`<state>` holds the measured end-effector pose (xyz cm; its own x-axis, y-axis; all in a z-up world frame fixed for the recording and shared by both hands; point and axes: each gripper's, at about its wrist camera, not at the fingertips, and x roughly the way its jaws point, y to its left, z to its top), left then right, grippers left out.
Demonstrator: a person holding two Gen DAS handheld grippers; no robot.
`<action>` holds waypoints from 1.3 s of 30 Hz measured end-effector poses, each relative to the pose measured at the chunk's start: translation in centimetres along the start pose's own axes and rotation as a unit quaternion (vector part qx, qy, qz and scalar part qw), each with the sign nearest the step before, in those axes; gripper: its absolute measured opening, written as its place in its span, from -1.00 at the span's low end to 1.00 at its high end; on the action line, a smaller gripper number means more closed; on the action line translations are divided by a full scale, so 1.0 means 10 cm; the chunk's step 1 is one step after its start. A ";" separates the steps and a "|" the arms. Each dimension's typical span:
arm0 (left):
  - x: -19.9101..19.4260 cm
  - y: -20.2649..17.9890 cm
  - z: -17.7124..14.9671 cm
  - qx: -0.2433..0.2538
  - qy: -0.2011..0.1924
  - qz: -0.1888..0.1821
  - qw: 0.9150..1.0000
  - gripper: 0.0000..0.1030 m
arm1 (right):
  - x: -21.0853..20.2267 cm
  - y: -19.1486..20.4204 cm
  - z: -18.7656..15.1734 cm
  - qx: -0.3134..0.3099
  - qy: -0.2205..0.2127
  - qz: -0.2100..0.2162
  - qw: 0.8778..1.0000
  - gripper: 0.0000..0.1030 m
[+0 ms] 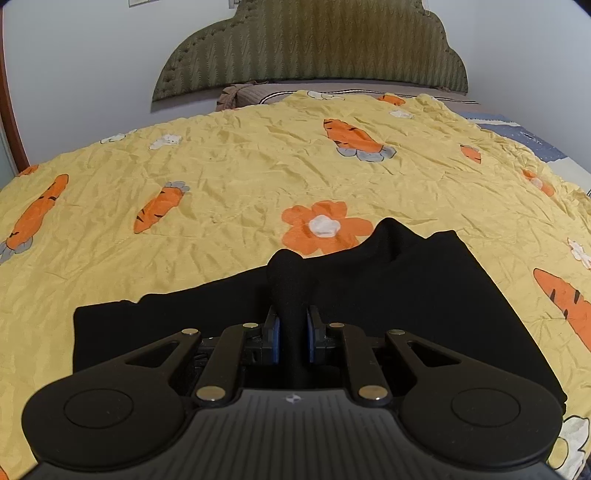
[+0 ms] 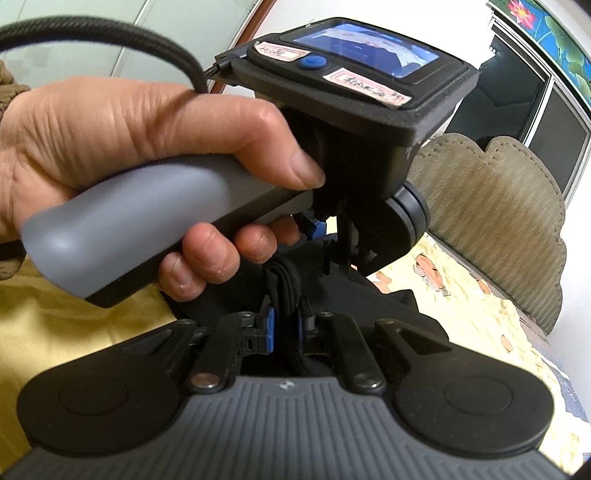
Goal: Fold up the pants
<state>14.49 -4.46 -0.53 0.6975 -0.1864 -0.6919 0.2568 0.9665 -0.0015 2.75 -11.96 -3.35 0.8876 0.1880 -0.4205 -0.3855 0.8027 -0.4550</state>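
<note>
Pants: black soft-fabric pants [image 1: 388,295] lie on the yellow crinkled bedspread with orange carrot and flower prints [image 1: 221,166], near the camera, partly bunched and lifted at the grip points.
Left gripper: the left gripper [image 1: 292,332] has its blue-padded fingers [image 1: 274,334] clamped on a raised ridge of the black cloth.
Right gripper: the right gripper [image 2: 286,325] is pinched together on a stack of folded black fabric edges [image 2: 283,284].
Only in left wrist view: the wide spread of the bedspread, the pants' outline across it, and the olive quilted scalloped headboard [image 1: 314,48] against a white wall.
Only in right wrist view: the person's left hand [image 2: 122,136] wrapped round the grey handle [image 2: 122,225] of the other gripper, its small lit screen with a blue button [image 2: 312,62], a braided black cable [image 2: 92,33], and a dark window [image 2: 554,125] beyond the headboard.
</note>
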 end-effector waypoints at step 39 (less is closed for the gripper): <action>-0.33 0.91 0.18 -0.043 -0.020 0.038 0.998 -0.74 | 0.35 0.00 0.36 -0.001 -0.056 0.012 0.998 -0.79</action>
<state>15.71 4.68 3.02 0.7393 -0.1162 -0.6633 0.1447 0.9894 -0.0121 6.76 -9.26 -2.02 0.9008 0.2686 -0.3411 -0.4070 0.7960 -0.4480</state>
